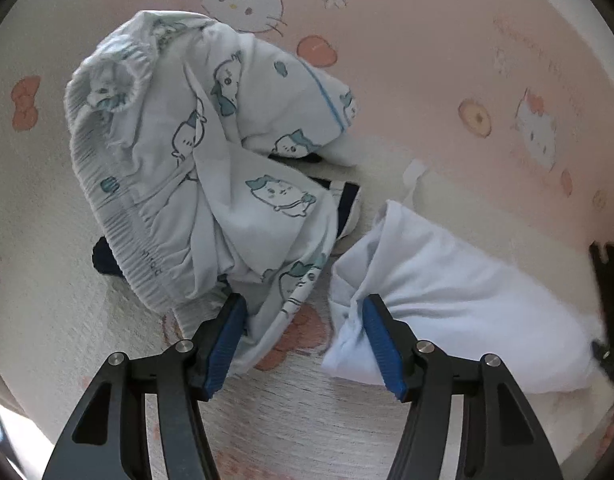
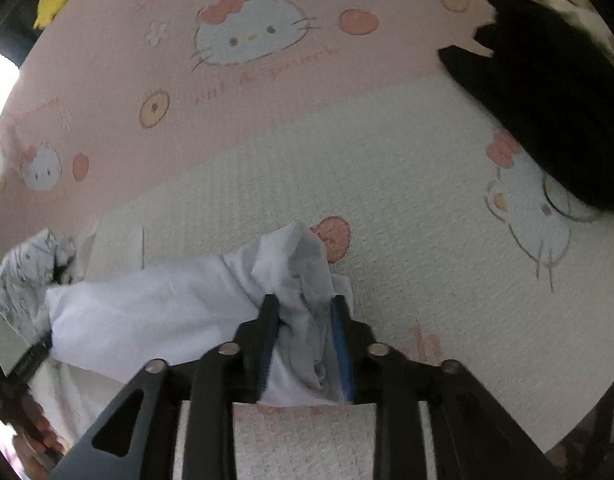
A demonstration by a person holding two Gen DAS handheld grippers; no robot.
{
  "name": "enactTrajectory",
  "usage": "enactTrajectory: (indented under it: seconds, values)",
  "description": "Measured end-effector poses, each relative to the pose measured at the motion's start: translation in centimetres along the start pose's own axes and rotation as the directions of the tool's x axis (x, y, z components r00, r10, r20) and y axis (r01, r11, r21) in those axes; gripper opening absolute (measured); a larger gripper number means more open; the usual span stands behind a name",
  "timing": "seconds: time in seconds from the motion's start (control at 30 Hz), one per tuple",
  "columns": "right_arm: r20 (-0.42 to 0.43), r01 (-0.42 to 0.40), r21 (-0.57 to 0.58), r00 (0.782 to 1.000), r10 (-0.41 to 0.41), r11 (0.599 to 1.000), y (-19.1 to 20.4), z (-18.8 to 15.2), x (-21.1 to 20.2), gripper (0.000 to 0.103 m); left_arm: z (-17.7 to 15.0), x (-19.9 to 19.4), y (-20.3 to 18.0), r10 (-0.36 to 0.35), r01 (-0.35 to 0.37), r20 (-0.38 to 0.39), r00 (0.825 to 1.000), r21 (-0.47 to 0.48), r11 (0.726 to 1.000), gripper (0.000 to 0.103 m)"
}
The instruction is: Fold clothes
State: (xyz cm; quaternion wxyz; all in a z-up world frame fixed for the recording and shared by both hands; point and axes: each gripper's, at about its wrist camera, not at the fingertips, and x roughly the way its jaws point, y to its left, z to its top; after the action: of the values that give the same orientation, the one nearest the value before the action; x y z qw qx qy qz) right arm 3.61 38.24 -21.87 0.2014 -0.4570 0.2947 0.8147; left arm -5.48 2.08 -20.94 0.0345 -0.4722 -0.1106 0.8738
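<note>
Blue-padded, the left gripper [image 1: 303, 322] stands spread with nothing pinched: its left pad sits at the hem of the crumpled cartoon-print shorts [image 1: 187, 168], its right pad against the plain white garment [image 1: 447, 312]. Both lie unfolded on the cat-print mat [image 1: 427, 60], so folding looks barely begun.

From the right wrist, the right gripper [image 2: 305, 334] has bunched white cloth between its narrowly set pads, apparently pinching it. A black garment [image 2: 547, 100] lies well apart.
</note>
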Motion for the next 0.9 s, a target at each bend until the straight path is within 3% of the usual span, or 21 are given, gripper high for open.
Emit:
enactTrajectory:
  seconds: [0.03, 0.1, 0.17, 0.37, 0.53, 0.63, 0.73, 0.8, 0.9]
  values:
    - [-0.001, -0.029, 0.034, 1.0, 0.029, 0.999, -0.5, -0.2, -0.4, 0.031, 0.1, -0.4, 0.3, -0.046, 0.046, 0.003, 0.999, -0.037, 0.998, 0.058]
    - [-0.001, -0.085, 0.096, 0.996, 0.085, 0.992, -1.6, -0.6, -1.3, 0.047, 0.4, -1.0, 1.0, -0.129, 0.129, 0.003, 0.992, -0.106, 0.986, 0.058]
    - [0.008, -0.117, 0.146, 0.993, 0.117, 0.982, -2.6, -1.2, -2.3, 0.056, 0.5, -1.3, 1.7, -0.211, 0.206, -0.008, 0.977, -0.184, 0.961, 0.06]
    - [0.026, -0.23, 0.302, 0.972, 0.233, 0.925, -4.7, -3.5, -3.7, 0.066, -0.1, -1.9, 2.3, -0.406, 0.388, 0.001, 0.914, -0.304, 0.87, 0.079]
    - [0.021, -0.343, 0.44, 0.928, 0.372, 0.83, -4.9, -5.0, -2.7, 0.066, -1.2, -0.1, 1.5, -0.463, 0.405, -0.067, 0.884, -0.384, 0.83, 0.079]
    - [0.01, -0.355, 0.492, 0.915, 0.403, 0.795, -4.6, -6.0, -1.7, 0.066, -2.5, 0.7, 1.5, -0.515, 0.43, -0.074, 0.854, -0.454, 0.78, 0.079]
    - [0.041, -0.387, 0.529, 0.901, 0.433, 0.755, -4.7, -6.9, -1.2, 0.067, -3.8, 0.6, 1.1, -0.544, 0.436, -0.075, 0.836, -0.51, 0.741, 0.079]
    - [0.074, -0.414, 0.549, 0.889, 0.451, 0.726, -5.0, -7.4, -1.1, 0.072, -4.1, 0.6, 1.1, -0.551, 0.444, -0.057, 0.832, -0.526, 0.725, 0.079]
    - [0.078, -0.423, 0.555, 0.884, 0.462, 0.716, -5.0, -7.1, -0.1, 0.077, -4.4, 0.7, 1.1, -0.558, 0.458, -0.03, 0.829, -0.536, 0.709, 0.079]
